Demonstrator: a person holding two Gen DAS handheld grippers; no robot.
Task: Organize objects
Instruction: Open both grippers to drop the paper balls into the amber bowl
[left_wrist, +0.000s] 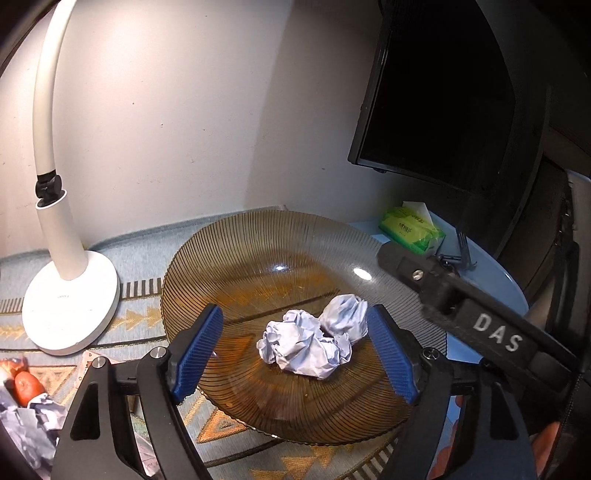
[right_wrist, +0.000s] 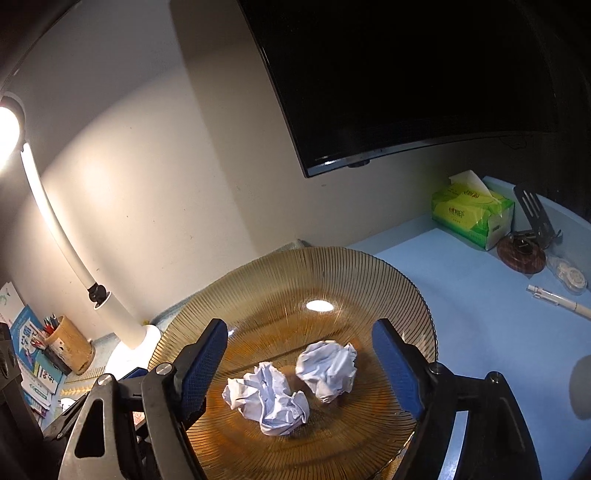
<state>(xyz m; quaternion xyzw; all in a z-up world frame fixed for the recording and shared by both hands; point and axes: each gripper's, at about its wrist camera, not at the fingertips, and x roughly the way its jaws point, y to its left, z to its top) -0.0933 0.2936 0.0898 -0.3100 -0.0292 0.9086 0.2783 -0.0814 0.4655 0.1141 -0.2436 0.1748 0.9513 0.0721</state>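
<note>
Two crumpled white paper balls lie in the middle of an amber ribbed glass plate (left_wrist: 258, 251). In the left wrist view the nearer ball (left_wrist: 299, 343) and the farther ball (left_wrist: 345, 317) sit between the blue pads of my open left gripper (left_wrist: 295, 350), which hovers just above them. In the right wrist view my open right gripper (right_wrist: 301, 373) straddles the same two balls, the left ball (right_wrist: 266, 398) and the right ball (right_wrist: 328, 365), above the plate (right_wrist: 295, 273). The right gripper's black body (left_wrist: 461, 306) crosses the left wrist view at right.
A white desk lamp (left_wrist: 70, 302) stands left of the plate. A green tissue pack (right_wrist: 472, 210), a round brown object (right_wrist: 521, 254), a black spatula (right_wrist: 535, 210) and a pen (right_wrist: 561, 299) lie on the blue tabletop at right. A dark monitor (right_wrist: 406, 74) hangs behind. A pencil holder (right_wrist: 70, 343) stands far left.
</note>
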